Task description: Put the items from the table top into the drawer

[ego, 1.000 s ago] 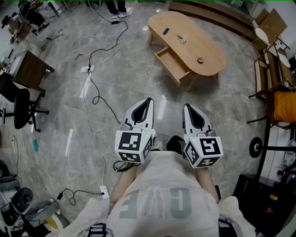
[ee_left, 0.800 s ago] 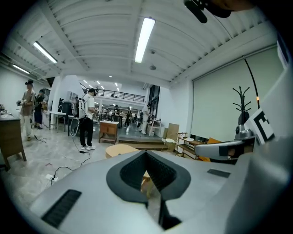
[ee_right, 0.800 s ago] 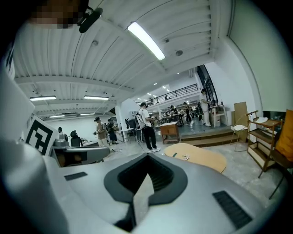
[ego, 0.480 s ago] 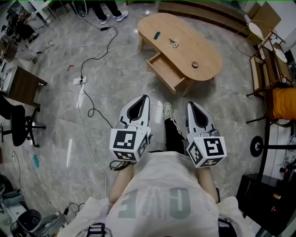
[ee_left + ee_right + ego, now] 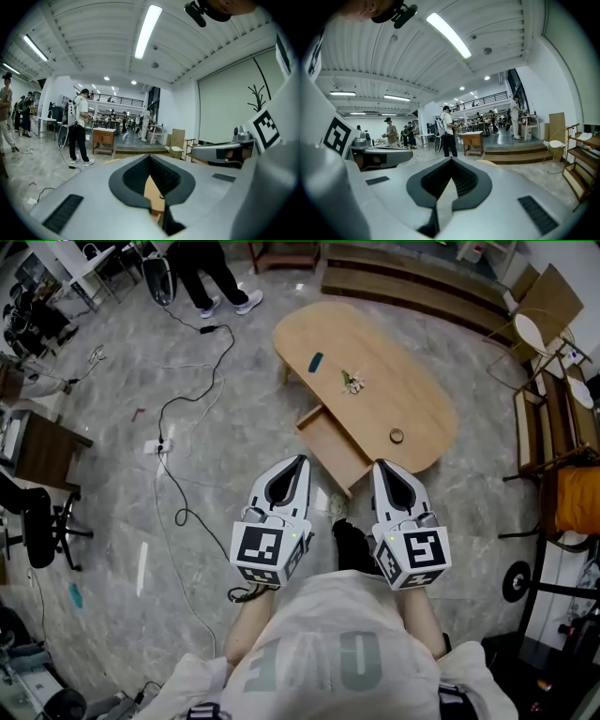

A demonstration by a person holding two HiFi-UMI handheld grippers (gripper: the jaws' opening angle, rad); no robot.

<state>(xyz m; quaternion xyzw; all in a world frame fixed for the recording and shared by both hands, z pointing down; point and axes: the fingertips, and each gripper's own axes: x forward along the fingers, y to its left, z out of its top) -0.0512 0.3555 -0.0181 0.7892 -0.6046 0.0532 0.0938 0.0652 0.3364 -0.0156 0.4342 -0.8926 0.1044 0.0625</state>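
Observation:
An oval wooden table [image 5: 412, 390] stands ahead with its drawer [image 5: 330, 442] pulled open on the near side. On the top lie a small teal object [image 5: 316, 361], a pale flower-like bit [image 5: 352, 382] and a little brown ring [image 5: 397, 436]. My left gripper [image 5: 300, 460] is shut and empty, its tip just short of the drawer. My right gripper [image 5: 380, 466] is shut and empty too, its tip at the table's near edge. In the left gripper view the left gripper [image 5: 150, 157] shows wood through its gap. The right gripper [image 5: 451, 159] points level into the room.
Black cables [image 5: 178, 418] and a power strip [image 5: 155, 444] lie on the marble floor to the left. A person [image 5: 211, 273] stands beyond the table. A wooden rack [image 5: 544, 418] with an orange cushion [image 5: 574, 498] is at right, an office chair [image 5: 42, 521] at far left.
Both shut grippers have been carried forward across the floor. The table and its open drawer have drawn much closer, from far ahead to just in front of the tips.

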